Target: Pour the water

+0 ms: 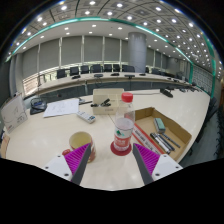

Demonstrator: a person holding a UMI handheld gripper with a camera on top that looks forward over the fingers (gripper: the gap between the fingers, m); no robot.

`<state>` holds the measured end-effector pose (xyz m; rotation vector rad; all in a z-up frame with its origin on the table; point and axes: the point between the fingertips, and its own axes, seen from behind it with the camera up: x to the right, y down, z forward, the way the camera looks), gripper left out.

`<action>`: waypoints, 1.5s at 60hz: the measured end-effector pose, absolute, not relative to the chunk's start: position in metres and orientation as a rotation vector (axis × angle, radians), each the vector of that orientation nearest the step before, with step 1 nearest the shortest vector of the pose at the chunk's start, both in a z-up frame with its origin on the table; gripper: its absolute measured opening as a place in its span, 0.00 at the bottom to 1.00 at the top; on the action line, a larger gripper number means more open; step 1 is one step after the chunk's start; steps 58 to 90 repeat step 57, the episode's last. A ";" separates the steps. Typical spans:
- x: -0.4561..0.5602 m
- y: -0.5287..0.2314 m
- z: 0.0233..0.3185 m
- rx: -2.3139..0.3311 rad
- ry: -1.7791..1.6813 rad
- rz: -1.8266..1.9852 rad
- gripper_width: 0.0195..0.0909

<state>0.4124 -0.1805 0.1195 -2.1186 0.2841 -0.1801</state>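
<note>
A clear water bottle (123, 123) with a red cap and a red-and-white label stands upright on a red coaster (120, 150) on the pale table (60, 125). It is just ahead of my gripper (112, 160), roughly centred between the fingers and beyond their tips. A brown cup (80, 141) stands to the left, right by the left finger's pink pad (78, 157). The right finger's pad (146, 158) is clear of the bottle. The fingers stand wide apart and hold nothing.
An open cardboard box (162, 133) with tools in it lies right of the bottle. Papers (62, 107), a remote (86, 116) and a small box (103, 102) lie farther back. Office chairs and desks fill the room beyond.
</note>
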 end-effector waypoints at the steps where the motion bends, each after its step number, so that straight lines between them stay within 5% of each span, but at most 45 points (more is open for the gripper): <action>1: 0.406 -0.188 0.124 -2.128 0.283 -0.177 0.93; 19: 0.298 -0.322 0.209 -2.208 0.259 -0.196 0.93; 31: 0.241 -0.381 0.239 -2.221 0.206 -0.206 0.93; 57: 0.198 -0.417 0.266 -2.204 0.138 -0.284 0.93; 90: 0.198 -0.417 0.266 -2.204 0.138 -0.284 0.93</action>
